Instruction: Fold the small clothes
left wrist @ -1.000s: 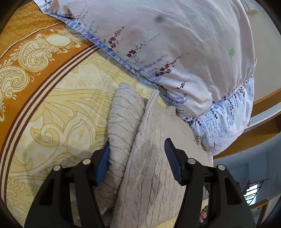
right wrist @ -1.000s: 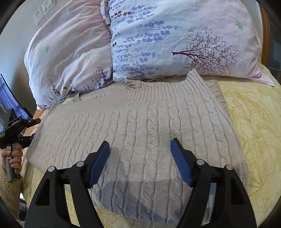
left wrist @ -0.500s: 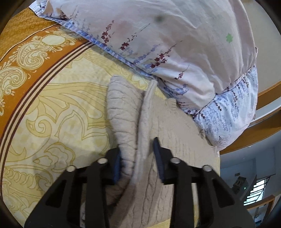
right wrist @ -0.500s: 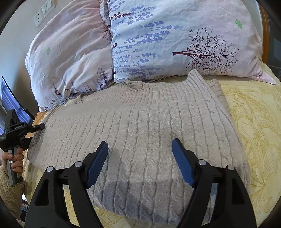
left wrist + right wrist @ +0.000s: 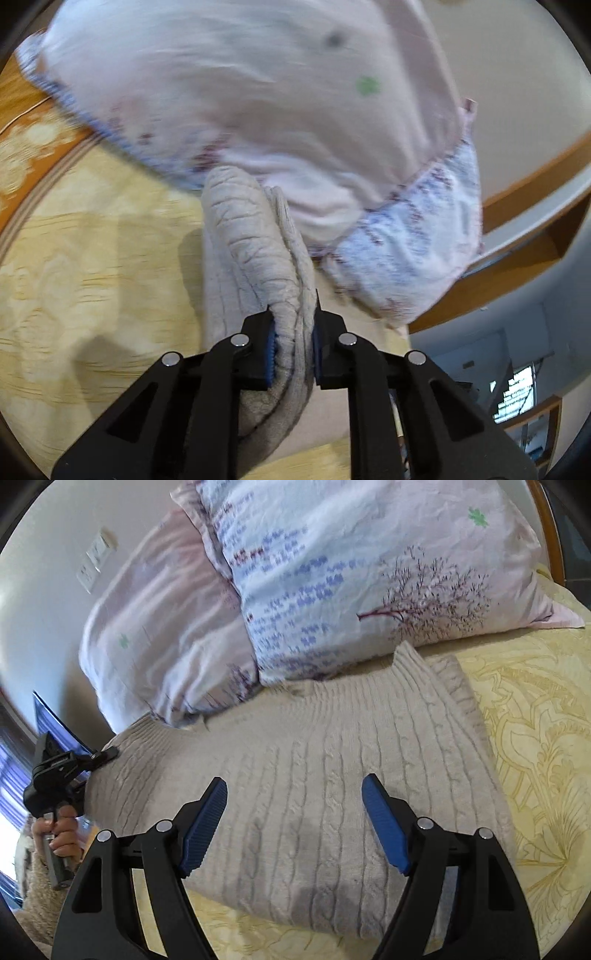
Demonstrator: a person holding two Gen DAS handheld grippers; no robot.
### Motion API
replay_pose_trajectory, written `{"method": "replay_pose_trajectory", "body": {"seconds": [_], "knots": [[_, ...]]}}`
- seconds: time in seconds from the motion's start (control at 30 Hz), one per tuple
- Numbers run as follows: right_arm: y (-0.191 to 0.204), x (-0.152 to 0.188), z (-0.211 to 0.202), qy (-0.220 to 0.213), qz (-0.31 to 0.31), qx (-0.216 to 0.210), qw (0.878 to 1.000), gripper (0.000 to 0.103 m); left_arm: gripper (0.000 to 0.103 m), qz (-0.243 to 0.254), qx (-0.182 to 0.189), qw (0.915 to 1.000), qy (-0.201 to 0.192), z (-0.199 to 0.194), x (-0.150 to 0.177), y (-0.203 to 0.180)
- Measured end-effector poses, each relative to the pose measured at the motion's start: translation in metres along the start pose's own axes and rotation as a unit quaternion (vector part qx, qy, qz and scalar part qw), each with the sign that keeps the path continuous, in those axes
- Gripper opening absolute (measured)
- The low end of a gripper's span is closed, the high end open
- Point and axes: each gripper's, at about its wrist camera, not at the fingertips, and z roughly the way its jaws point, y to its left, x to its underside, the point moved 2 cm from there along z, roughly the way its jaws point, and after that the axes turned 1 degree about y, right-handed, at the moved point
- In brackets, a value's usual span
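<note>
Left hand-held gripper (image 5: 291, 343) is clamped on the sweater's (image 5: 332, 775) bunched edge, off the bed (image 5: 535, 738) by the pillows (image 5: 369, 572). Right hand-held gripper (image 5: 295, 819) hovers wide open over the flat middle. Fold barely begun; most remains.

— What is the sweater (image 5: 314, 775) made of?
— Beige cable-knit, thick, ribbed and matt. The pillow (image 5: 362, 576) is thin printed cloth, creased.
— And the bedspread (image 5: 535, 738)?
— Yellow woven cloth with a slight sheen.
— The right gripper (image 5: 294, 821)?
— Matt black plastic, ridged blue pads (image 5: 384, 823), shiny metal pins. The headboard (image 5: 532, 184) is glossy wood.
</note>
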Motion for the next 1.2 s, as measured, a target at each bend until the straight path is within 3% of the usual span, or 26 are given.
{"method": "replay_pose_trajectory", "body": {"seconds": [0.13,0.33,0.47,0.6,0.73,0.83,0.97,1.07,1.13,1.2], "knots": [[-0.001,-0.003,-0.007,-0.002,0.014,-0.035,0.999,0.078,0.014,0.015,0.032,0.9993,0.012,0.021,0.007,-0.039],[-0.010,-0.005,-0.022,-0.017,0.025,-0.046,0.998,0.078,0.014,0.051,0.082,0.9938,0.056,0.076,0.038,-0.100],[-0.027,-0.006,-0.023,-0.016,0.067,-0.062,0.996,0.078,0.014,0.067,0.071,0.9893,0.109,0.133,0.074,-0.115],[-0.035,-0.011,-0.009,0.018,0.121,-0.120,0.985,0.078,0.014,0.038,0.073,0.9871,0.137,0.166,0.095,-0.108],[-0.037,-0.021,0.013,0.057,0.174,-0.169,0.968,0.075,0.014,0.033,0.092,0.9870,0.127,0.165,0.096,-0.107],[-0.034,-0.026,0.034,0.092,0.200,-0.188,0.957,0.074,0.020,0.033,0.106,0.9853,0.130,0.158,0.098,-0.101],[-0.037,-0.025,0.058,0.132,0.242,-0.219,0.936,0.074,0.044,0.031,0.151,0.9763,0.152,0.140,0.111,-0.101],[-0.037,-0.025,0.060,0.135,0.243,-0.214,0.936,0.074,0.051,0.064,0.164,0.9721,0.155,0.113,0.118,-0.103],[-0.034,-0.025,0.060,0.137,0.226,-0.182,0.947,0.064,0.054,0.084,0.148,0.9758,0.137,0.099,0.114,-0.104],[-0.034,-0.025,0.062,0.137,0.212,-0.150,0.956,0.044,0.057,0.095,0.094,0.9855,0.105,0.084,0.105,-0.095]]}}
